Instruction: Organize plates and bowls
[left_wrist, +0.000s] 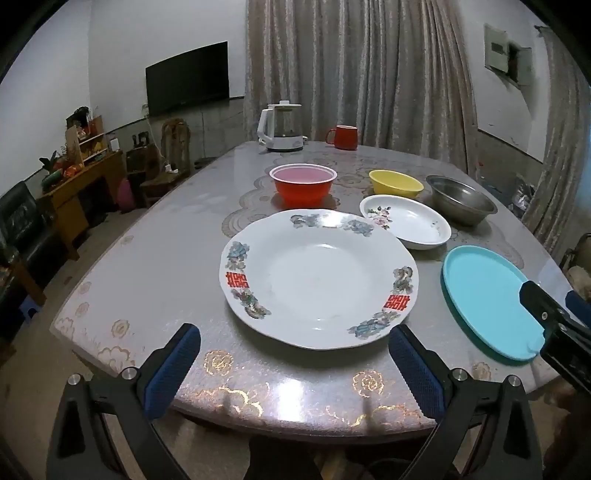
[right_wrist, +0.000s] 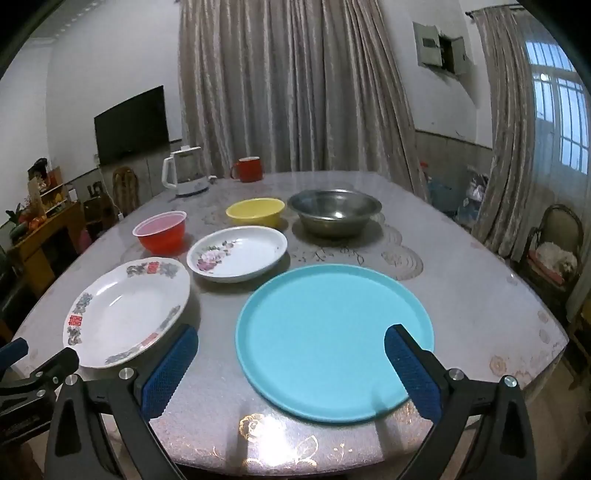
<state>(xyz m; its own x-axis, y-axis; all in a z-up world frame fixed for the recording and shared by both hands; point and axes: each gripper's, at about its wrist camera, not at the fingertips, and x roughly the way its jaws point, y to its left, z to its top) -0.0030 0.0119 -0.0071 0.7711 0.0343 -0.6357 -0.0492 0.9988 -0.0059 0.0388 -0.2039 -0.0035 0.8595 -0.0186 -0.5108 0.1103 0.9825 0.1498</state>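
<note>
Inventory, desk, nr edge outward:

1. Large white plate: glazed ceramic, scalloped rim w/ floral bands and red characters. Lies straight ahead of left gripper, nr rim just beyond its jaws; round, so no long axis. Left hand is the nearer one.
2. Teal plate: matte, flat, low raised lip, prob. plastic. Straight ahead of right gripper, nr rim lying between and below the jaws, not touched. Right hand nearer.
3. Small white dish: floral print, shallow, behind and between items 1 and 2.
4. Red bowl: thin plastic, pale rim, back left.
5. Yellow bowl: plastic, back centre.
6. Steel bowl: dull metal, flared rim, back right.

All six apart, none stacked.

Jaws: both pairs spread wide, nothing gripped; blue ribbed pads.

Likely next: each gripper meets its plate rim edge-on; rims lie low on desk.

Non-task: kettle and red mug at far edge.
</note>
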